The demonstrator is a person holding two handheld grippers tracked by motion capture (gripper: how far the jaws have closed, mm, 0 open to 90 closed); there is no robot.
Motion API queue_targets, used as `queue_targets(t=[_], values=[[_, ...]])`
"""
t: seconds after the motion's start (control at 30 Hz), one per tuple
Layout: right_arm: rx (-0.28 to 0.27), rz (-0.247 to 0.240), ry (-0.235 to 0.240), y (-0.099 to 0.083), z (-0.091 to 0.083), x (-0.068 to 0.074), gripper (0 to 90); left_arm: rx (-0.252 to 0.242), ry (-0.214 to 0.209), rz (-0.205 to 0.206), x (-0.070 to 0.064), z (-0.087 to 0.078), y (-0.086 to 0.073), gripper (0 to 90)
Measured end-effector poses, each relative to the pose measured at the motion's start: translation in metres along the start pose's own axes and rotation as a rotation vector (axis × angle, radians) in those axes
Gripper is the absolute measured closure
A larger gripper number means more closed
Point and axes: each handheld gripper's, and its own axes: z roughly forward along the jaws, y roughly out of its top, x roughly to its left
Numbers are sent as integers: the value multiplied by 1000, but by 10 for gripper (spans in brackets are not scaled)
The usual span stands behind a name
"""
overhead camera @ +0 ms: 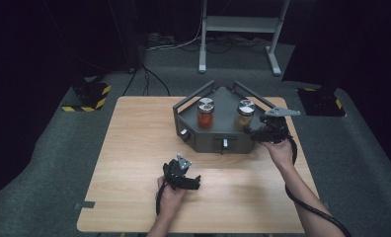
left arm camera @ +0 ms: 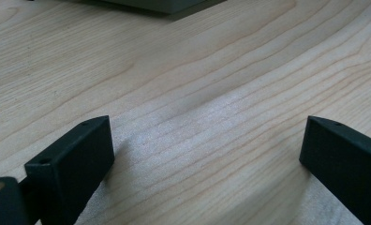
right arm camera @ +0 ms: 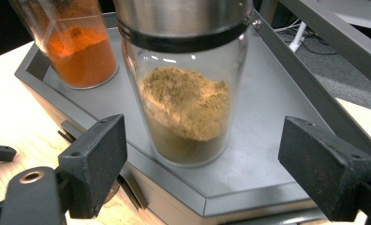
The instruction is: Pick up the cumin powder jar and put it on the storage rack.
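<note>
Jaws of the right gripper (right arm camera: pixel 202 173) stand spread either side of the brown spice jar (right arm camera: pixel 186 89) on the grey tray (right arm camera: pixel 272 108), not touching. Left gripper (left arm camera: pixel 207 150) hovers spread over the table (left arm camera: pixel 183 70).

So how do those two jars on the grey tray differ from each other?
The left jar holds bright orange-red powder; the right jar holds dull tan-brown powder. The right jar stands straight ahead of the open right tool, between the lines of its jaws; the left jar stands off to the side. Both are clear glass with metal lids, upright on the tray.
</note>
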Motion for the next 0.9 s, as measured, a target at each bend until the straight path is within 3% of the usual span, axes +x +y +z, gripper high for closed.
queue_targets(t=[0.5,0.9], values=[[-13,2,-8,-14,-13,6,168,0,0,1,0,0,0,32],[-11,-13,-13,-38,-26,15,175,0,0,1,0,0,0,32]])
